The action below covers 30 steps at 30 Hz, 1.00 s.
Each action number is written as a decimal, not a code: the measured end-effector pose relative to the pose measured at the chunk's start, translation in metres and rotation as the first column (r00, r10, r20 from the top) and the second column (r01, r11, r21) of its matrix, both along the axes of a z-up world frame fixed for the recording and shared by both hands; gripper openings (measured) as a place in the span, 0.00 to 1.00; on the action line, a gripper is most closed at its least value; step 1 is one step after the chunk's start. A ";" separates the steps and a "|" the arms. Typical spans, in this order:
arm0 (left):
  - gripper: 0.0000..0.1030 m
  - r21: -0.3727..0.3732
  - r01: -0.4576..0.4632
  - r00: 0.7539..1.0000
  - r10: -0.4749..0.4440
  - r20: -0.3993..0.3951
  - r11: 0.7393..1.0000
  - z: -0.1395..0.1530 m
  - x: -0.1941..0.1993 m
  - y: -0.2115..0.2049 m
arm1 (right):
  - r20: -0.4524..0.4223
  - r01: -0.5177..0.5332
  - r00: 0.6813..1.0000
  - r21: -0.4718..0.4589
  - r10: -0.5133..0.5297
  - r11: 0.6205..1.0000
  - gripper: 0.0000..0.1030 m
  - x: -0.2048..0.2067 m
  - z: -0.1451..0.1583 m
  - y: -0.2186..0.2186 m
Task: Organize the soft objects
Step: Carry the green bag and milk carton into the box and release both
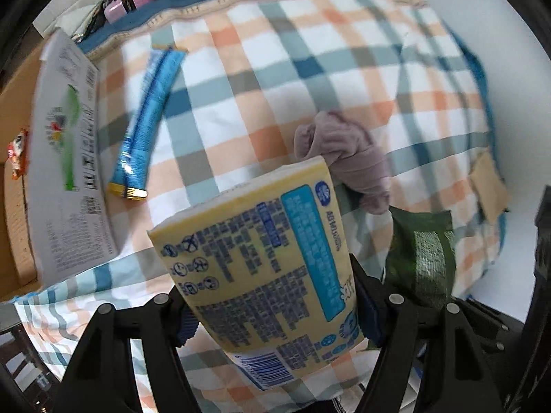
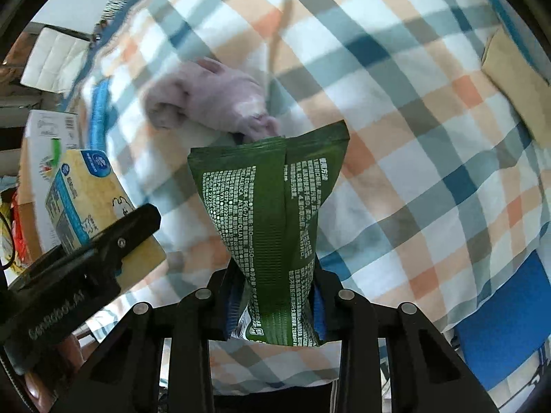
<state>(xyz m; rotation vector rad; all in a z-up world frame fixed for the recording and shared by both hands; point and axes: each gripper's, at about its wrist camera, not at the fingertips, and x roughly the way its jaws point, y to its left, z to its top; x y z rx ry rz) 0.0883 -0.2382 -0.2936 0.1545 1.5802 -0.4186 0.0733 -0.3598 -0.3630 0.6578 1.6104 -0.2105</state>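
Note:
My left gripper (image 1: 275, 323) is shut on a yellow soft pack (image 1: 261, 268) with blue print and holds it above the checked cloth (image 1: 275, 69). The pack also shows in the right wrist view (image 2: 89, 199). My right gripper (image 2: 272, 303) is shut on a green soft pack (image 2: 272, 199), squeezed at its lower part; it shows in the left wrist view (image 1: 423, 254). A crumpled mauve cloth (image 1: 347, 151) lies on the checked cloth just beyond both packs, also in the right wrist view (image 2: 213, 99).
A blue tube (image 1: 144, 130) lies on the cloth at the left. A white carton (image 1: 69, 158) leans against a cardboard box (image 1: 13, 206) at the left edge. A tan piece (image 2: 516, 82) lies at the right. Pink items (image 1: 127, 0) stand at the far left.

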 end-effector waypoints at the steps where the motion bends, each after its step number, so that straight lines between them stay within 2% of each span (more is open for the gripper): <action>1: 0.69 -0.021 -0.006 1.000 0.007 0.012 1.000 0.008 0.005 0.010 | 0.013 -0.008 1.000 -0.003 0.008 1.000 0.34 0.002 0.009 0.003; 3: 0.69 -0.049 -0.021 0.999 0.022 0.030 0.999 0.024 0.008 0.028 | 0.035 -0.020 0.999 -0.004 0.020 1.000 0.34 0.007 0.024 0.011; 8: 0.69 -0.120 -0.078 0.992 0.089 0.090 0.990 0.078 0.051 0.090 | 0.113 -0.083 0.990 0.000 0.083 0.997 0.34 0.013 0.074 0.025; 9: 0.69 -0.128 -0.087 0.990 0.100 0.102 0.988 0.082 0.058 0.100 | 0.132 -0.100 0.986 0.004 0.099 0.995 0.34 0.015 0.085 0.030; 12: 0.69 -0.144 -0.120 0.979 0.141 0.148 0.982 0.100 0.075 0.135 | 0.192 -0.164 0.968 0.009 0.159 0.986 0.34 0.038 0.113 0.060; 16: 0.69 -0.135 -0.199 0.955 0.223 0.196 0.971 0.122 0.095 0.206 | 0.265 -0.265 0.931 0.012 0.252 0.964 0.34 0.068 0.143 0.122; 19: 0.69 -0.115 -0.262 0.935 0.281 0.214 0.958 0.123 0.111 0.252 | 0.294 -0.335 0.901 0.007 0.318 0.942 0.34 0.094 0.154 0.170; 22: 0.69 -0.080 -0.321 0.916 0.331 0.225 0.944 0.116 0.127 0.299 | 0.299 -0.387 0.879 -0.008 0.372 0.922 0.34 0.117 0.154 0.214; 26: 0.69 -0.034 -0.382 0.902 0.380 0.202 0.924 0.088 0.155 0.341 | 0.272 -0.433 0.864 -0.027 0.423 0.901 0.34 0.144 0.145 0.265; 30: 0.69 -0.002 -0.405 0.901 0.399 0.170 0.915 0.059 0.187 0.369 | 0.229 -0.445 0.869 -0.030 0.439 0.895 0.34 0.163 0.124 0.294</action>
